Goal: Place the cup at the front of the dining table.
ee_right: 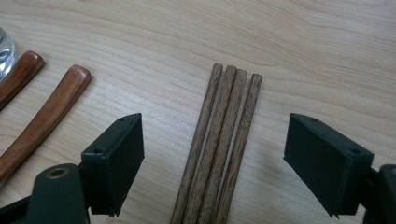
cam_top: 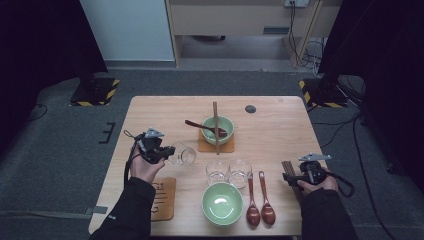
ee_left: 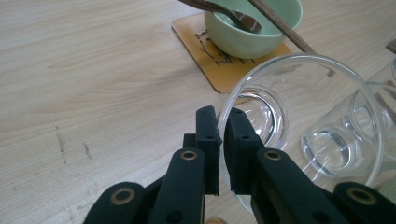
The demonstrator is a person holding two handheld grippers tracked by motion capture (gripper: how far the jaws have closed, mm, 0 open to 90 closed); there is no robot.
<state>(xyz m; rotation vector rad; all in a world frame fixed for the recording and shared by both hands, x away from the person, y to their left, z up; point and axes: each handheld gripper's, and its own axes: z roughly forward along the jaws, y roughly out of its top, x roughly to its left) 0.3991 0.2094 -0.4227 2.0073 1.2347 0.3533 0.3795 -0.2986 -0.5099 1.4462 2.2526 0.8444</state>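
Left gripper view: left tool (ee_left: pixel 223 122) clamped on a glass (ee_left: pixel 299 126) rim, tipped above the desk (ee_left: pixel 93 70); bowl (ee_left: pixel 252 32) beyond. Right tool (ee_right: pixel 215 154) stands apart, chopsticks (ee_right: pixel 219 149) lying between its jaws.

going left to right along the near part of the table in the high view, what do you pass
wooden coaster → near green bowl → left wooden spoon → right wooden spoon → right gripper, jaws open either side of the bundle of chopsticks
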